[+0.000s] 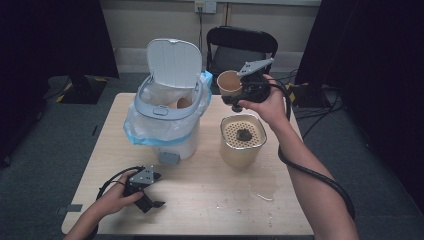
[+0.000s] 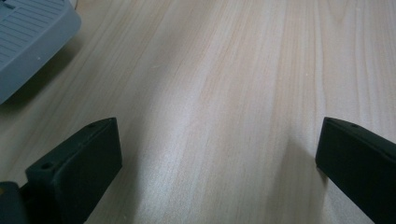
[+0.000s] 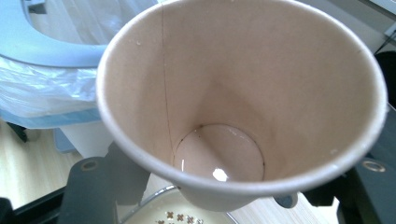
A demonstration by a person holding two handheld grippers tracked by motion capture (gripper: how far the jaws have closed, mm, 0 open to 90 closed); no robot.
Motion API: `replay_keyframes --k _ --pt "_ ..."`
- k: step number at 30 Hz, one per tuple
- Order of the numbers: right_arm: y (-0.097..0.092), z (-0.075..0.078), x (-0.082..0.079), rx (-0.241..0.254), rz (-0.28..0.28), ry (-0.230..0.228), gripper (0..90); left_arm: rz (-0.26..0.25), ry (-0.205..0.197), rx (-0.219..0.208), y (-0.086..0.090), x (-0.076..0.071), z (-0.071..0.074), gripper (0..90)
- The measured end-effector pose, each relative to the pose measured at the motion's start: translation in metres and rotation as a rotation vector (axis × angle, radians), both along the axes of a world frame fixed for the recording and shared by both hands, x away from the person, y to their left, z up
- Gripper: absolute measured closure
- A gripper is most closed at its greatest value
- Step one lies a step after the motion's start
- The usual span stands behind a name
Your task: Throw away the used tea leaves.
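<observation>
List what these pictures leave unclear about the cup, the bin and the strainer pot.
- Cup: the right gripper view cuts off its outer wall, so the jaws' contact is hidden.
- Bin: in the high view the bag folds and rim hide most of its contents.
- Dark lump on the strainer pot: too small in the high view to identify.

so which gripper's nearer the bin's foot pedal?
Left. The left gripper rests on the table just in front of the pedal; the right gripper is raised beyond the strainer container, holding a paper cup.
</observation>
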State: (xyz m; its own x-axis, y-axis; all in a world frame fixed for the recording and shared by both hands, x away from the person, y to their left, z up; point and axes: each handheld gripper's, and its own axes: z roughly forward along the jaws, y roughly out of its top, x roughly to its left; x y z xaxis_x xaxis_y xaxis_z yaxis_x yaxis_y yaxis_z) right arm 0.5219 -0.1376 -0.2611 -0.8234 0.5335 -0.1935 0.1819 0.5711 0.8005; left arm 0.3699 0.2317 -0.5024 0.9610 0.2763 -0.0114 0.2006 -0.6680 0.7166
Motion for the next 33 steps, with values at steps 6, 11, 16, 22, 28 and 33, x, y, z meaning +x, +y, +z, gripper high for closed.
replay_keyframes --k 6,11,16,22,28,33 --pt "0.008 0.004 0.0 -0.001 0.018 0.006 31.8 0.001 0.0 -0.001 0.0 0.0 0.0 0.0" --pt "0.014 0.011 0.0 0.003 0.021 0.0 31.7 0.001 0.0 -0.001 0.0 0.0 0.0 0.0" --pt "0.02 0.016 0.001 0.014 0.031 -0.005 31.7 0.002 0.0 0.003 0.0 0.0 0.0 0.0" --pt "0.03 0.024 0.005 0.009 0.036 -0.01 31.7 0.002 -0.005 0.004 0.0 0.0 0.0 0.0" --pt "0.043 0.031 0.005 -0.007 0.063 -0.014 31.7 0.002 -0.001 0.002 0.0 0.0 0.0 0.0" --pt "0.055 0.033 0.006 -0.003 0.083 -0.012 31.6 0.002 -0.002 0.003 0.0 0.0 0.0 0.0"
